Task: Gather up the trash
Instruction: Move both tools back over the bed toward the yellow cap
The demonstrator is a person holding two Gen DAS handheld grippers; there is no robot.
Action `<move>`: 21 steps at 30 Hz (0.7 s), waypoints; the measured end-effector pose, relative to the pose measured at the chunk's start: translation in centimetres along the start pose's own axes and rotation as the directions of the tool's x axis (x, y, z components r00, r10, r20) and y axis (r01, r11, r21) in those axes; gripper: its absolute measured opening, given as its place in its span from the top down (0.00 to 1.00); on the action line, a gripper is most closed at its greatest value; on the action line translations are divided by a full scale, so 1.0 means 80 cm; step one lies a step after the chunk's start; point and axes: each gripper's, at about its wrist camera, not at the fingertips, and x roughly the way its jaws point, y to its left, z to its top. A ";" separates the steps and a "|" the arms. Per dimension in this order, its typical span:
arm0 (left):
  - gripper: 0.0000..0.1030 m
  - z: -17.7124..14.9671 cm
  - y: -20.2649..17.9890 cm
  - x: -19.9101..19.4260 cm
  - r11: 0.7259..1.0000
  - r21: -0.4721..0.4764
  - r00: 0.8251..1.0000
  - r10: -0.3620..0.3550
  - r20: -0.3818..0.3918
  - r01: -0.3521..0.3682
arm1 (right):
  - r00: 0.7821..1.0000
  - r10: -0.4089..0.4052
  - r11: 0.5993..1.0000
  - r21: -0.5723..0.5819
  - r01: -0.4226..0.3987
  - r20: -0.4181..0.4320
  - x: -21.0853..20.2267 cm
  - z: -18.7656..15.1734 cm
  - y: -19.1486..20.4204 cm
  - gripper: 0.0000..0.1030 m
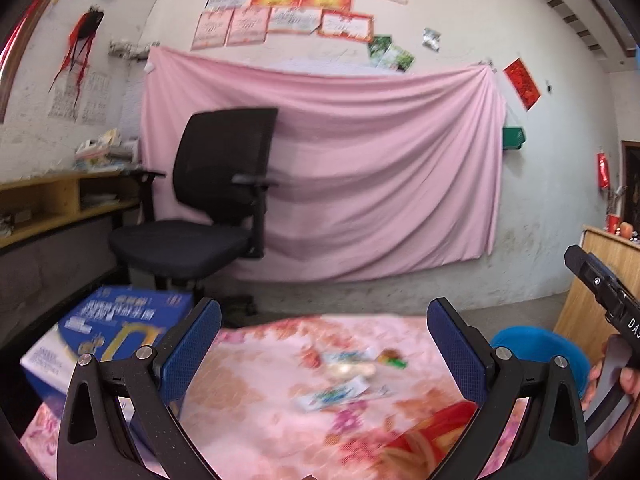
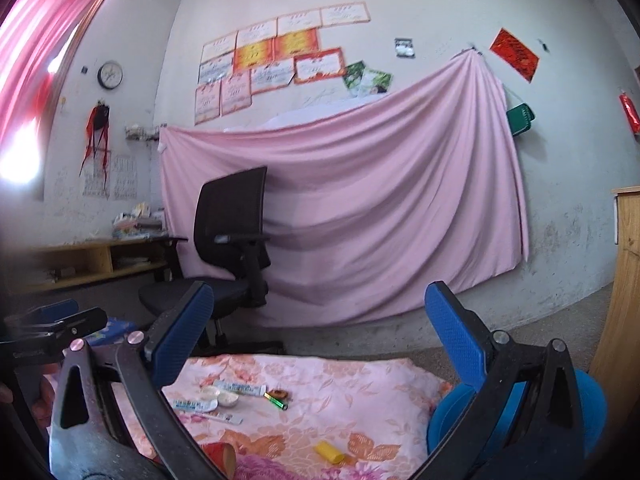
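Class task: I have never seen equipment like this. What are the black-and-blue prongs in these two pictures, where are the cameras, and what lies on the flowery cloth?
No robot: a person holds two hand-held grippers. Each picture comes from a camera on one gripper, looking along its blue-padded fingers. The left gripper and the right gripper are both open and hold nothing. On the floral cloth lie snack wrappers, a yellow roll and a green wrapper. A blue bin stands at its right edge.
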 end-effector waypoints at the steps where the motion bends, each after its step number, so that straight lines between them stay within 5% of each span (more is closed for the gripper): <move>1: 0.02 -0.004 0.005 0.004 1.000 -0.007 1.000 0.003 -0.022 -0.003 | 1.000 0.004 1.000 -0.010 -0.005 -0.024 0.006 -0.005 0.003 0.00; 6: 0.02 -0.021 0.014 0.027 1.000 -0.009 0.992 -0.011 -0.125 0.010 | 0.980 -0.026 0.998 -0.061 0.014 -0.196 0.040 -0.031 0.015 0.00; 10: 0.02 -0.027 0.018 0.055 1.000 -0.021 0.973 -0.019 -0.232 0.014 | 0.944 -0.065 0.996 -0.086 0.039 -0.325 0.066 -0.049 0.016 0.00; 15: 0.02 -0.036 0.024 0.087 0.998 -0.050 0.937 -0.055 -0.345 0.040 | 0.883 -0.073 0.997 -0.054 0.054 -0.463 0.089 -0.068 0.002 0.00; 18: 0.02 -0.041 0.018 0.108 0.998 -0.022 0.905 -0.067 -0.420 0.063 | 0.819 -0.051 0.999 -0.014 0.053 -0.571 0.108 -0.083 -0.011 0.00; 21: 0.03 -0.046 0.010 0.116 0.996 0.065 0.892 -0.032 -0.451 0.068 | 0.765 -0.012 0.999 0.018 0.031 -0.644 0.118 -0.097 -0.017 0.00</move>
